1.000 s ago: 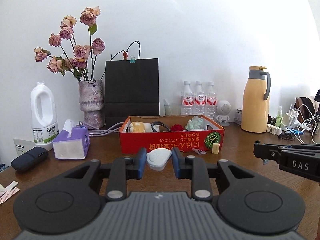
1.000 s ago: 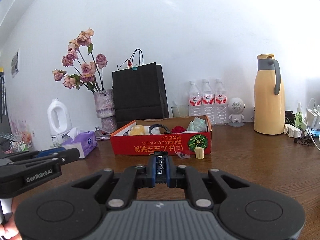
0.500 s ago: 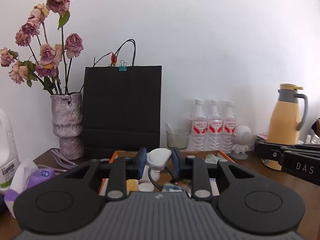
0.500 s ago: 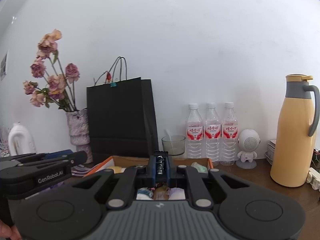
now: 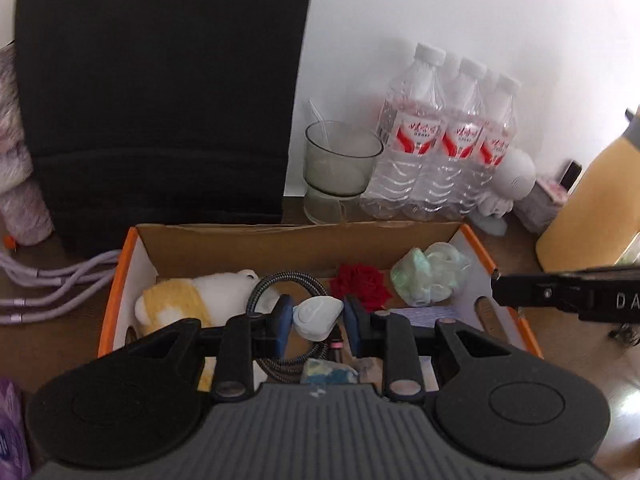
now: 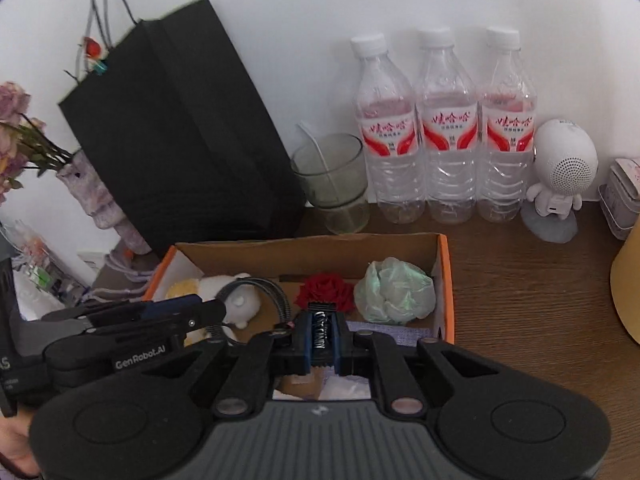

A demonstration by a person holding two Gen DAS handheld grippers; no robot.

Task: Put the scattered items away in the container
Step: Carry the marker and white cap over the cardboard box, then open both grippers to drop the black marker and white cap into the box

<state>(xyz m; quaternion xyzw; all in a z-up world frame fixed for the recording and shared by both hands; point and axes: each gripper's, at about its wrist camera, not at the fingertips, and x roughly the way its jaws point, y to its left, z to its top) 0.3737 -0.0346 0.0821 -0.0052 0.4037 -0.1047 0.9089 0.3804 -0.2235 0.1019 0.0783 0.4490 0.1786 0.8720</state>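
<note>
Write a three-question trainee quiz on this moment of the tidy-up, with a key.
1. True or false: the left gripper holds nothing.
2. What lies in the box between the plush toy and the green bag?
A. a red flower
B. a water bottle
C. a glass
3. Fill in: the right gripper is shut on a small black ____.

Key
1. False: it is shut on a white tag.
2. A: the red flower, beside a coiled cable.
3. Clip, held above the box.
</note>
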